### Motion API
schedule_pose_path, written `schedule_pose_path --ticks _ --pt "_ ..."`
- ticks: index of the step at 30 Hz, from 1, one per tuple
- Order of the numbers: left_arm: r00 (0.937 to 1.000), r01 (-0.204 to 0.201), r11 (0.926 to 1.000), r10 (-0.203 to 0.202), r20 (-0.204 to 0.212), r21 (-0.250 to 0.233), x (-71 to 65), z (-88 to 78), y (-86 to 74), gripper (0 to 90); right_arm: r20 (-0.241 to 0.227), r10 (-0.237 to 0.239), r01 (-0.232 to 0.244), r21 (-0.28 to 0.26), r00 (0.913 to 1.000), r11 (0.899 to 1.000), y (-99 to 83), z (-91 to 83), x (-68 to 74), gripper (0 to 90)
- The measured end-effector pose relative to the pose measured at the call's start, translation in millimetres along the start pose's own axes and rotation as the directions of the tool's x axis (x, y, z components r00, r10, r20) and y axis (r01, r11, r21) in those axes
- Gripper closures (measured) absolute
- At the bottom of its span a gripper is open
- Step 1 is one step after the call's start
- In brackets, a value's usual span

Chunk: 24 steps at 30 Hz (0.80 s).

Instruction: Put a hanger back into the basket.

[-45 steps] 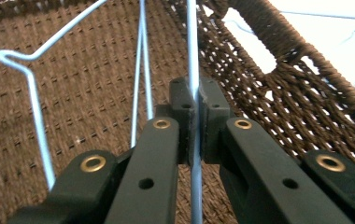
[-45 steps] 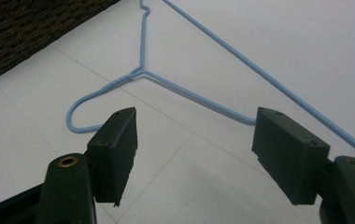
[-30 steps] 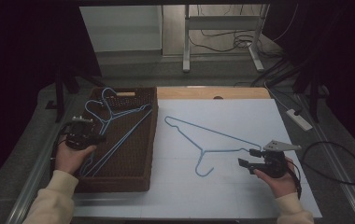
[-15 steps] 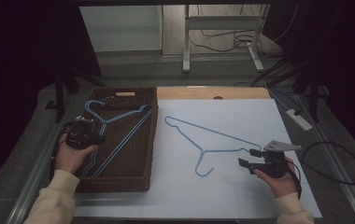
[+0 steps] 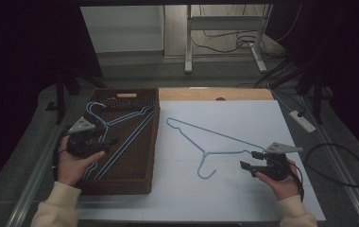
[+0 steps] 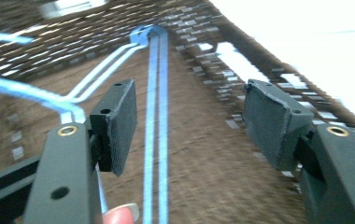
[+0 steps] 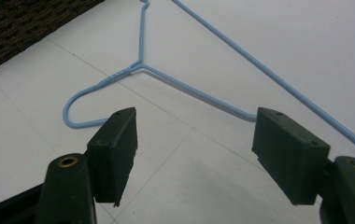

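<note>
A brown woven basket (image 5: 142, 182) on the left holds two blue wire hangers (image 5: 125, 142), which lie flat on its floor. My left gripper (image 5: 107, 134) hovers over them. Its jaws have just been opening and stand apart, with the hanger wires (image 6: 159, 140) below the gap and touching neither pad. A third blue hanger (image 5: 215, 142) lies on the white table sheet (image 5: 243, 198). My right gripper (image 5: 247, 160) rests just to the right of its hook, open and empty. In the right gripper view that hanger (image 7: 189, 91) lies just beyond the pads (image 7: 119, 149).
A white power strip (image 5: 303, 120) and a looped black cable (image 5: 343, 165) lie past the table's right edge. A bare wooden strip (image 5: 215, 94) runs behind the white sheet. Metal frame legs (image 5: 187, 47) stand on the floor beyond.
The left gripper's jaws have opened and let go of the hanger, which has settled lower into the basket. The left hand has lifted and shifted a little. The right gripper has kept still.
</note>
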<state>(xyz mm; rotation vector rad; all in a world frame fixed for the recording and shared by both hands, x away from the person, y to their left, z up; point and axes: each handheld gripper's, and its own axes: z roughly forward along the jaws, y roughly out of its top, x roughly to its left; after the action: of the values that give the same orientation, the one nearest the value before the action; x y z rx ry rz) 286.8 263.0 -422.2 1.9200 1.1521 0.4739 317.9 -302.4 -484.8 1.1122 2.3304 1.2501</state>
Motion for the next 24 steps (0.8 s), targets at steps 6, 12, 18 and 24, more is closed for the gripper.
schedule_pose_path --ticks 6,12,18,24 --pt "0.9962 -0.052 0.9979 0.055 0.068 -0.04 -26.3 -2.4 -3.5 35.8 0.003 -0.008 0.008 0.012 1.0 1.0 0.1 0.3 0.5 31.8" --pt "0.9896 -0.091 0.9926 0.099 0.104 -0.08 -47.1 -4.1 -7.8 34.2 0.004 -0.014 0.014 0.017 0.9999 1.0 0.9 0.1 2.3 31.8" --pt "0.9878 -0.094 0.9899 0.106 0.114 -0.106 -58.0 -5.9 -12.2 33.9 0.005 -0.022 0.022 0.026 0.9997 0.999 0.8 0.5 5.4 31.8" --pt "0.9846 -0.097 0.9901 0.11 0.135 -0.102 -64.6 -2.4 -18.4 33.6 0.005 -0.035 0.035 0.042 0.9994 0.999 1.0 2.5 9.1 31.8"
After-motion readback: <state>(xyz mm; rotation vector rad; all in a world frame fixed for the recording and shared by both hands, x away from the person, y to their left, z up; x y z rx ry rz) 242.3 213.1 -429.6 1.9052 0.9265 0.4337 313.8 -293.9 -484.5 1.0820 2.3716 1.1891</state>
